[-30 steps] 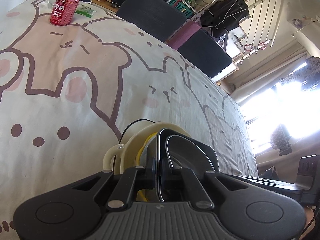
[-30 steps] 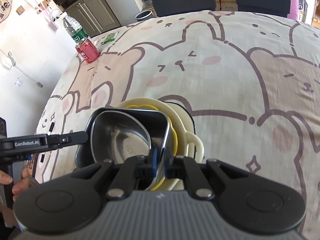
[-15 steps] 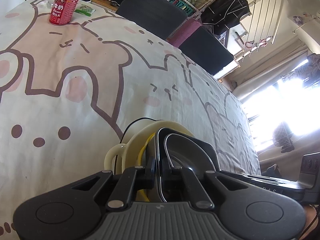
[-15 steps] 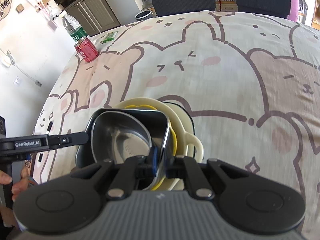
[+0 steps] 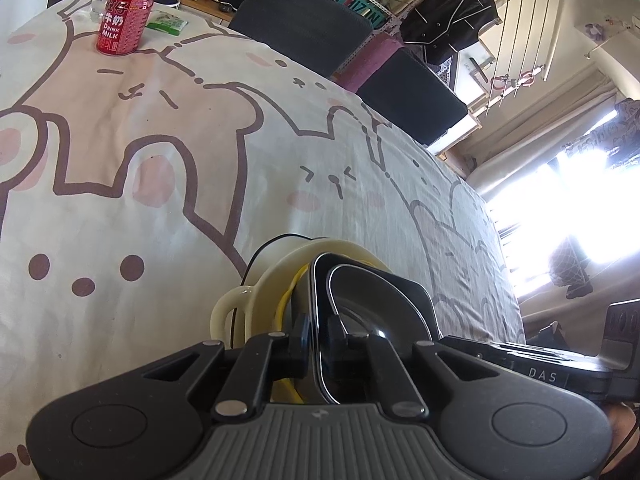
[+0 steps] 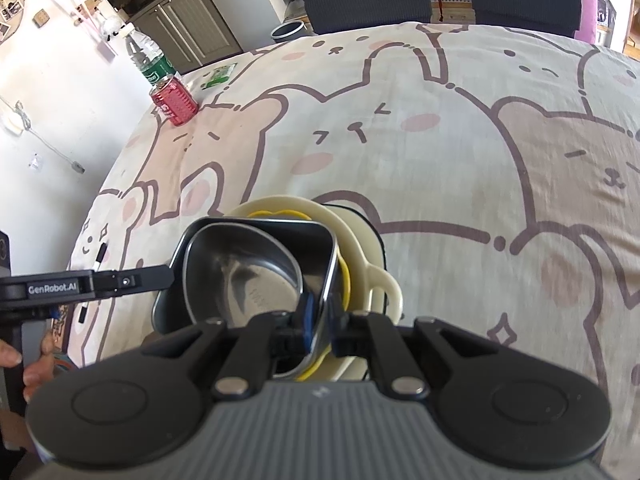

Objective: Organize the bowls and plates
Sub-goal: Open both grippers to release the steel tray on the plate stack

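The black-rimmed steel bowl (image 6: pixel 256 276) sits at the top of a nested stack at about six o'clock on the cartoon-bear tablecloth (image 6: pixel 460 168), just ahead of both cameras: a squarish dark shell with a polished metal liner, tilted a little rather than lying flat, resting inside a yellow-rimmed dish (image 6: pixel 344 276) that in turn sits in a cream bowl (image 6: pixel 360 240) with a loop handle at its three o'clock side; a thin dark edge beneath hints at one more piece, though I cannot tell what it is. The step in hand looks like seating this bowl into the stack. The right gripper (image 6: pixel 322 330) pinches the bowl's near rim between narrow-set jaws, blue pad on the inner wall, while the left gripper (image 5: pixel 318 336) straddles the opposite rim, and its jaws have just been opening, with the rim between them and the pads seemingly easing off it (a release under way, by my reading). In the right wrist view the left tool reaches the bowl from nine o'clock. The next move calls for letting go on both sides without tipping the bowl, since it leans and could slide on the smooth dish below; a small level nudge before lifting away would help. Farther out, at eleven o'clock, a red milk can (image 6: pixel 175 100) stands just beside a green-labelled water bottle (image 6: pixel 146 56), well apart from the stack.
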`<state>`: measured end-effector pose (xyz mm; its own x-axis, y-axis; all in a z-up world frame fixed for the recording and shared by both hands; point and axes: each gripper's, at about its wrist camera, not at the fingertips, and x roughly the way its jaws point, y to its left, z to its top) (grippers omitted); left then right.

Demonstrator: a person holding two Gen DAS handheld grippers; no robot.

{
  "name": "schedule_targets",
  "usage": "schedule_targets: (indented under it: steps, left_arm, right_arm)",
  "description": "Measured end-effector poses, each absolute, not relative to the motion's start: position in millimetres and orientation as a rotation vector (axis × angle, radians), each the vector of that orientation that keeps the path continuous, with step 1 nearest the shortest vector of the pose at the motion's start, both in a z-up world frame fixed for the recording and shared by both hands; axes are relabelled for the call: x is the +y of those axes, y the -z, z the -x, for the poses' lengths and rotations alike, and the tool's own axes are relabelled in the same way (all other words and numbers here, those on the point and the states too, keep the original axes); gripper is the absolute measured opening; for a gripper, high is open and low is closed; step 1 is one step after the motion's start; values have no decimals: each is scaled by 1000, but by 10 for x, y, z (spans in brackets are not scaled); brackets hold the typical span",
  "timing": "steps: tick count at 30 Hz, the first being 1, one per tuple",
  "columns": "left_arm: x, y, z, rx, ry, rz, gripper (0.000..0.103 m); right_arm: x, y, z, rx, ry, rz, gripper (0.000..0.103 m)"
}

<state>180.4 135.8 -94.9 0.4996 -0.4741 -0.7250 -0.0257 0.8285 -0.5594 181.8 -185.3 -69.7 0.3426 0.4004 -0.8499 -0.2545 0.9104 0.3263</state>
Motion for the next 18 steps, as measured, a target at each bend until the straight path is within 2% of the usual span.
schedule_targets:
  steps: [6,10,11,15,18]
  left_arm:
    - [1323,890,-1773,1021,278,495,24]
    - [1324,834,-1750,1024,263,476,31]
    - [1320,805,-1738,1020,261,468,36]
    - [1282,666,-1662,992,248,407,54]
    - [1256,550,-1584,968,244,372,63]
  right_arm:
    - [-1865,673,-1802,1137,-435,-146,13]
    - [-1886,626,-1775,1119,-433,-133,20]
    - [-1895,605,-1769,1111,-434,-131,21]
    - [-1961,459,-1720,1056,-452,-137,43]
    - [-2015,311,-1656,1003,-449,-126,52]
